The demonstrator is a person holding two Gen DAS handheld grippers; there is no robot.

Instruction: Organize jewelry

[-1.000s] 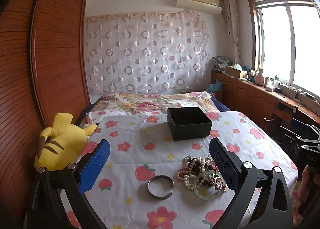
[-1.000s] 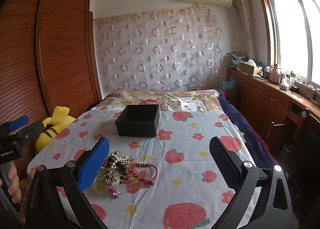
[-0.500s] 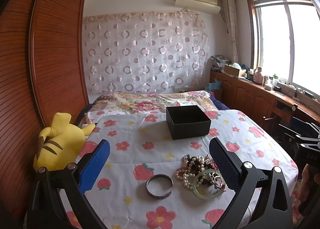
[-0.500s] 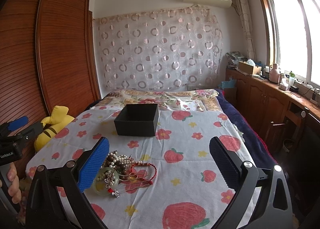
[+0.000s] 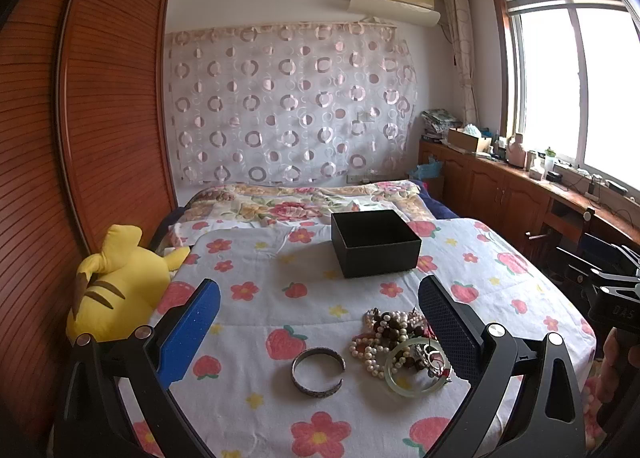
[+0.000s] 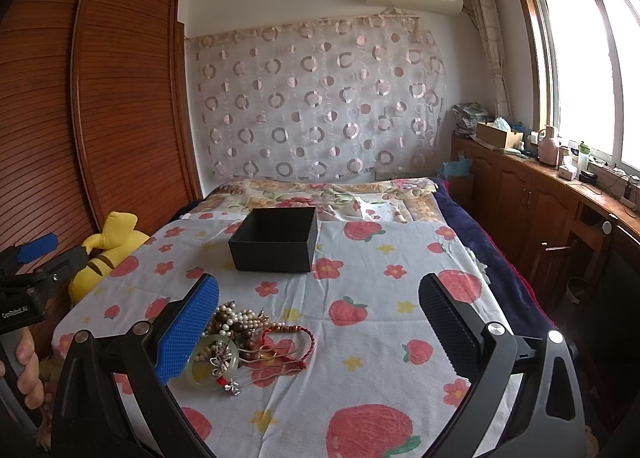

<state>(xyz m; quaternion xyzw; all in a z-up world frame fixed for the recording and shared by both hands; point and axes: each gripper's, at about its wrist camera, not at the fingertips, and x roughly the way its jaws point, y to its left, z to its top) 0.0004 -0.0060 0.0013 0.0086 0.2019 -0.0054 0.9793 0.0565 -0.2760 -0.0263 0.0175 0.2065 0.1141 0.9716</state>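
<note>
Jewelry lies heaped on the strawberry-print cotton bedspread (image 5: 248,342): pearl and brown wooden bead strands (image 5: 386,332), a pale green jade bangle (image 5: 416,372), a red braided cord (image 6: 290,340). Just beside it sits a patterned metal cuff (image 5: 318,372). Beyond stands an open, matte black square box (image 5: 376,248). Both the left gripper (image 5: 320,318) and the right gripper (image 6: 320,318) gape wide, holding nothing.

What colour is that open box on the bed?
Black box, clearest in the right wrist view.

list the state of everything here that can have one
left tool: open, holding nothing
right tool: open, holding nothing
square black cardboard box: lid off, upright, looks empty
silver patterned cuff bangle: lying flat, apart from the pile
pale green jade bangle: flat, tangled in the pile
bead and pearl strands: heaped, tangled
</note>
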